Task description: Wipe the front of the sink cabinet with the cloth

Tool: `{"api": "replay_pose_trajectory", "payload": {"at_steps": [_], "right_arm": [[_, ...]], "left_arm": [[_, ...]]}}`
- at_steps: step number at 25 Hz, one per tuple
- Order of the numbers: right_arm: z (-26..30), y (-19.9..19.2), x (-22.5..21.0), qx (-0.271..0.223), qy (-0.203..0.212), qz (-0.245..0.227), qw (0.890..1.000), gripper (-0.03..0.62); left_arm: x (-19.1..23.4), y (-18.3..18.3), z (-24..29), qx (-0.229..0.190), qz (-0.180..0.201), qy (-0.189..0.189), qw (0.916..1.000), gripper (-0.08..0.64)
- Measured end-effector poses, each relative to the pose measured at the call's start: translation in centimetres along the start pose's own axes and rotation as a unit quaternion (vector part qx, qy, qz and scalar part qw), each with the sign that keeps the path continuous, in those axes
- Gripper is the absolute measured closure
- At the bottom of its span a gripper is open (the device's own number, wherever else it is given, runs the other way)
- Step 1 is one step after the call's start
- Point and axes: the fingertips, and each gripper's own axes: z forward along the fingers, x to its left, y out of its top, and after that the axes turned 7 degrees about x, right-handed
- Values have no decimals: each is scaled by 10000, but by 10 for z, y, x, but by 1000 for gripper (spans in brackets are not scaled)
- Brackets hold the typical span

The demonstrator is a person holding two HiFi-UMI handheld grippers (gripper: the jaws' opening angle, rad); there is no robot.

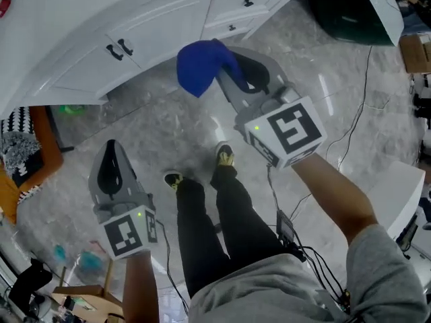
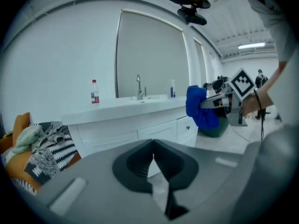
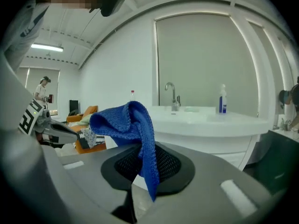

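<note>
A blue cloth (image 1: 200, 66) hangs bunched from my right gripper (image 1: 237, 71), whose jaws are shut on it; in the right gripper view the cloth (image 3: 135, 134) drapes over the dark jaws. The white sink cabinet (image 1: 145, 36) with black handles runs along the top, a short way beyond the cloth, not touching it. My left gripper (image 1: 110, 163) is held lower left over the floor, shut with nothing in it. In the left gripper view the cabinet front (image 2: 140, 132) stands ahead and the blue cloth (image 2: 201, 107) shows at right.
An orange seat with patterned cloths (image 1: 23, 157) stands left of the cabinet. A dark green bin (image 1: 347, 12) sits at the cabinet's right end. A thin cable (image 1: 363, 99) trails over the marble floor. The person's legs and shoes (image 1: 222, 157) stand between the grippers.
</note>
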Motion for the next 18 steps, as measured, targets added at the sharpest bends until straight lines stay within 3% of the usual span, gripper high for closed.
{"api": "replay_pose_trajectory", "payload": {"at_steps": [4, 8, 13, 18], "right_arm": [[-73, 90, -11, -181, -263, -40, 9995, 529], [-126, 146, -9, -315, -307, 125, 9990, 528], [-188, 176, 4, -370, -514, 169, 9979, 528], [-236, 190, 19, -438, -436, 386, 9973, 528]], "left_arm": [[-7, 68, -54, 67, -255, -309, 9992, 549], [-9, 118, -97, -17, -284, -256, 9993, 549], [-24, 155, -146, -182, -256, -482, 9983, 549], [-28, 189, -197, -503, -291, -454, 9973, 549]]}}
